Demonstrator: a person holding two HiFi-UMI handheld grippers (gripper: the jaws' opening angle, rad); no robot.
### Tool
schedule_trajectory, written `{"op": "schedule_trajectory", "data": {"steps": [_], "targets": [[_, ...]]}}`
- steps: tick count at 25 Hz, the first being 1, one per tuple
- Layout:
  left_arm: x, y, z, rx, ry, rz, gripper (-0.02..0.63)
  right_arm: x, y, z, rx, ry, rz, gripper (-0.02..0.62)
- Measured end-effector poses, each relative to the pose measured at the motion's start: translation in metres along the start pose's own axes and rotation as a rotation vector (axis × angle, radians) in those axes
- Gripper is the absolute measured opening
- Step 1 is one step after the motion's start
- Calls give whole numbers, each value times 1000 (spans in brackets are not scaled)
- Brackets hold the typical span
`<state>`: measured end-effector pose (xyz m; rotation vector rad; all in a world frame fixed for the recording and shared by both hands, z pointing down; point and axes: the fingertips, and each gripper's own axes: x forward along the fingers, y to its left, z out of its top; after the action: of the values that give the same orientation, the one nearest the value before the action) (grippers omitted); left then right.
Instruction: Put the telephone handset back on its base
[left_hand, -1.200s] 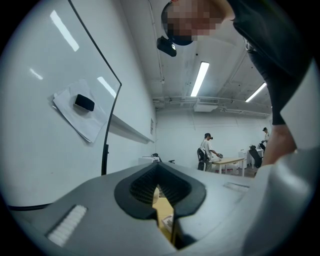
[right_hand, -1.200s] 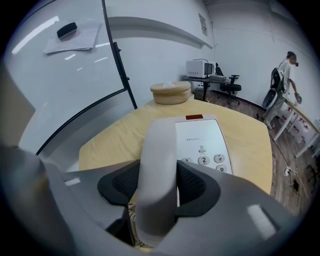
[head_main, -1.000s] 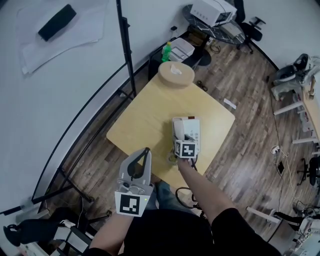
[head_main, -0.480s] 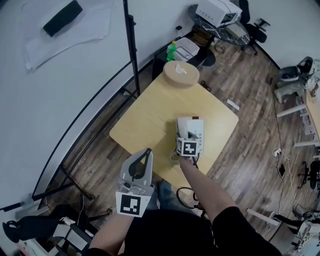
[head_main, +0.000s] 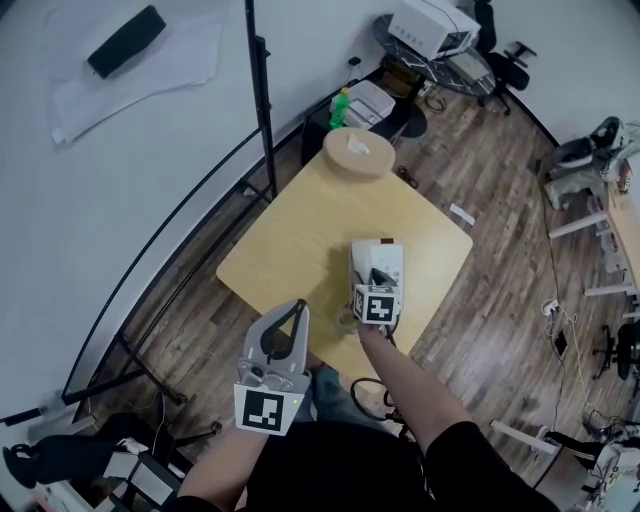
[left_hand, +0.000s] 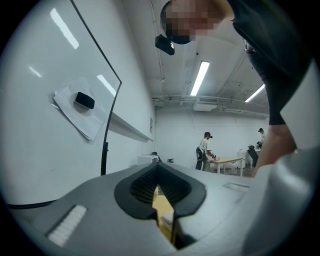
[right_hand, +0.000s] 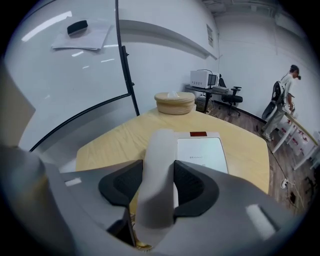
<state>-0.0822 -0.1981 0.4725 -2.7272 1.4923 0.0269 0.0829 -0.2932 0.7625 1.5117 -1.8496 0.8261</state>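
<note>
A white telephone base (head_main: 380, 262) lies on the wooden table (head_main: 290, 240), towards its near right side. In the right gripper view the base (right_hand: 204, 154) shows a pale panel and a small red mark. The white handset (right_hand: 159, 170) stands lengthwise between the black pads of my right gripper (right_hand: 159, 167), over the base's left side. Both pads touch the handset as the jaws close on it. In the head view my right gripper (head_main: 373, 284) hovers over the base's near end. My left gripper (head_main: 297, 306) is held off the table's near edge, shut and holding nothing.
A round tan tissue box (head_main: 355, 152) sits at the table's far corner. A black pole (head_main: 262, 90) stands by the white wall behind the table. A green bottle (head_main: 345, 103) and office gear lie beyond. People stand at a far table (left_hand: 227, 161).
Little differs: my right gripper stays over the near end of the base with the handset between its pads, and the left gripper has barely moved.
</note>
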Motion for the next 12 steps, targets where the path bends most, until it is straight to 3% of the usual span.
{"op": "schedule_trajectory", "data": {"steps": [7,12], "targets": [[2,-1,-2,-1,12,-9,0,2,-2,5,85,-32,-35,206],[3,-3,-4,-22,31,-9,0,-1,-2,9,56,-4,-5,207]]}}
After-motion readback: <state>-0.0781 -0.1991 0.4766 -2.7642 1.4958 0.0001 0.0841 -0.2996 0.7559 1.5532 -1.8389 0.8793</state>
